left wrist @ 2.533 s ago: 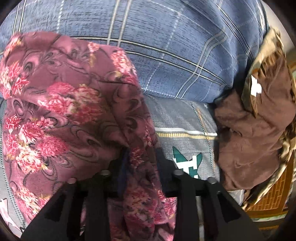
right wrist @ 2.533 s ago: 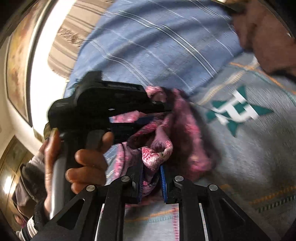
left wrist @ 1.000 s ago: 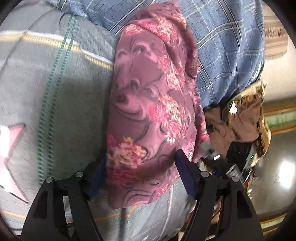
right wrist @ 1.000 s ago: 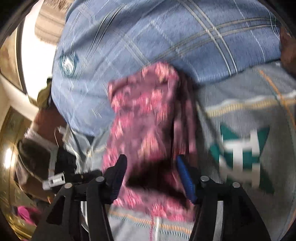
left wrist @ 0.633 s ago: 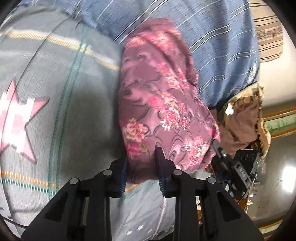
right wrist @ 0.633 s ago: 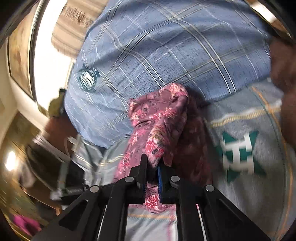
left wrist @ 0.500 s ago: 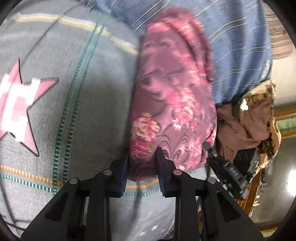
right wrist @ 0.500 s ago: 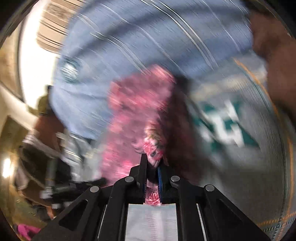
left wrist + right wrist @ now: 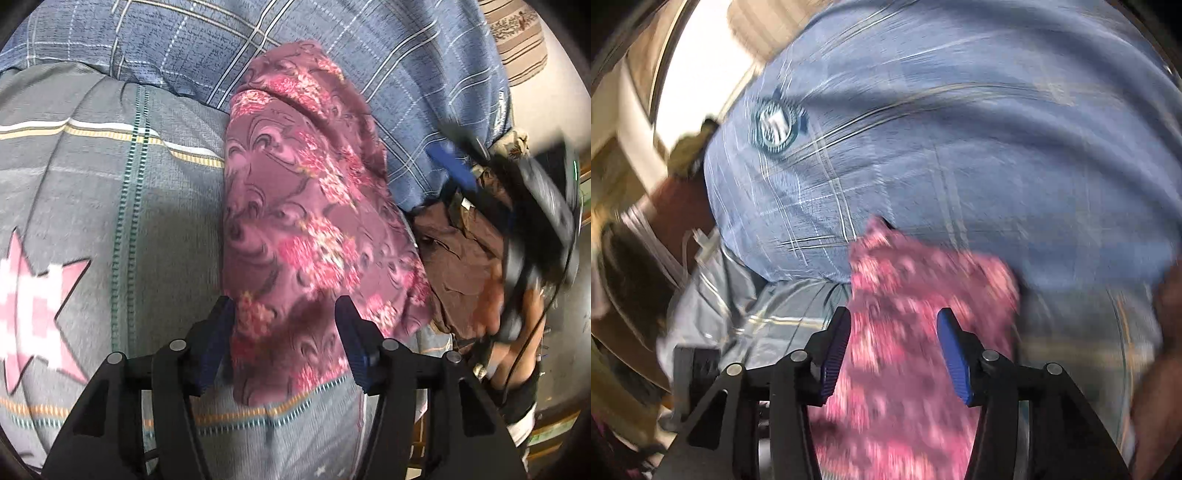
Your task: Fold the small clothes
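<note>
A maroon floral garment (image 9: pixel 306 229) lies folded into a long strip on the grey patterned bedding (image 9: pixel 110 206), its far end against the blue plaid cover (image 9: pixel 332 44). My left gripper (image 9: pixel 282 339) is opening, its jaws spread to either side of the strip's near end, pads off the cloth. In the blurred right wrist view the same floral garment (image 9: pixel 916 317) lies below my right gripper (image 9: pixel 892 354), whose blue-padded jaws are opening with nothing pinched between them. The right gripper's body (image 9: pixel 539 214) and the hand holding it show at the right of the left wrist view.
A brown garment (image 9: pixel 461 258) is heaped to the right of the floral one. The blue plaid cover (image 9: pixel 960 147) rises behind, with a round badge (image 9: pixel 775 127) on it. A pink star (image 9: pixel 33 314) marks the grey bedding. A person's arm shows at the left of the right wrist view.
Both grippers were shut on the floral garment half a second ago and have now let go, jaws spread. The right gripper has pulled up and away from the cloth.
</note>
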A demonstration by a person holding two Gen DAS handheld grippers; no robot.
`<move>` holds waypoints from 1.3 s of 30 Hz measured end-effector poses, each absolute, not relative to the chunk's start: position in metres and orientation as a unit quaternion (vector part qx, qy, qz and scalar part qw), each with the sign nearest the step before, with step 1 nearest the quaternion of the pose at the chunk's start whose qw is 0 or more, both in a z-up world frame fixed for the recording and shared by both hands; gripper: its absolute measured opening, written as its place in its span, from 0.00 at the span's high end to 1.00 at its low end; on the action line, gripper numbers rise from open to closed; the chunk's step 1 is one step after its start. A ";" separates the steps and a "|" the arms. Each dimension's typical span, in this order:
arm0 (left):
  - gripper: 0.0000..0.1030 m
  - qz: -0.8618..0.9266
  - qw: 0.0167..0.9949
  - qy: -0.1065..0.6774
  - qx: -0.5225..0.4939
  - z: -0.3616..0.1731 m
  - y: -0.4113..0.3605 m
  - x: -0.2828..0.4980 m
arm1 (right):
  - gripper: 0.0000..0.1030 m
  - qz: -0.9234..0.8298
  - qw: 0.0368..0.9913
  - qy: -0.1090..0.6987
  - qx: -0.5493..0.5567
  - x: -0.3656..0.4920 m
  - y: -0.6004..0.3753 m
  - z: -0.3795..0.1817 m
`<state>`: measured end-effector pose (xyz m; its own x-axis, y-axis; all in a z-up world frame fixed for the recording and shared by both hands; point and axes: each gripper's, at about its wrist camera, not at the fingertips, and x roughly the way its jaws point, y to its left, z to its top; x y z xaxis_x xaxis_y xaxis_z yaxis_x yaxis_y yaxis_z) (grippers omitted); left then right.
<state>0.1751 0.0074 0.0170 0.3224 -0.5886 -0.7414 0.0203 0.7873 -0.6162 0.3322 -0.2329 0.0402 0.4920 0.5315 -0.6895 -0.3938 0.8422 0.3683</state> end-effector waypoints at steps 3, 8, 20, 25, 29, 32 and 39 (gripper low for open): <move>0.46 -0.200 0.767 0.550 -0.263 0.011 -0.001 0.188 | 0.49 0.255 0.862 0.436 0.031 0.373 -0.190 0.026; 0.46 -0.210 0.762 0.556 -0.256 0.001 -0.006 0.186 | 0.55 0.225 0.854 0.469 -0.007 0.413 -0.160 -0.014; 0.48 -0.223 0.798 0.530 -0.182 0.010 -0.013 0.157 | 0.92 0.167 0.861 0.481 0.010 0.416 -0.183 -0.054; 0.41 -0.200 0.816 0.505 -0.198 0.035 0.016 0.168 | 0.65 0.181 0.861 0.459 0.124 0.381 -0.259 -0.021; 0.37 -0.187 0.808 0.511 -0.226 0.043 0.016 0.205 | 0.52 0.168 0.842 0.481 0.177 0.350 -0.315 -0.028; 0.37 -0.177 0.799 0.526 -0.230 0.038 0.000 0.228 | 0.52 0.172 0.828 0.496 0.198 0.330 -0.328 -0.045; 0.37 -0.127 0.782 0.566 -0.230 0.009 -0.014 0.247 | 0.82 0.160 0.848 0.484 0.147 0.310 -0.324 -0.075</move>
<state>0.2468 -0.0140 0.0088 0.3281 -0.4579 -0.8263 -0.0619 0.8624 -0.5025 0.3100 -0.3238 -0.0751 0.4807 0.4144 -0.7728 -0.1293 0.9052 0.4049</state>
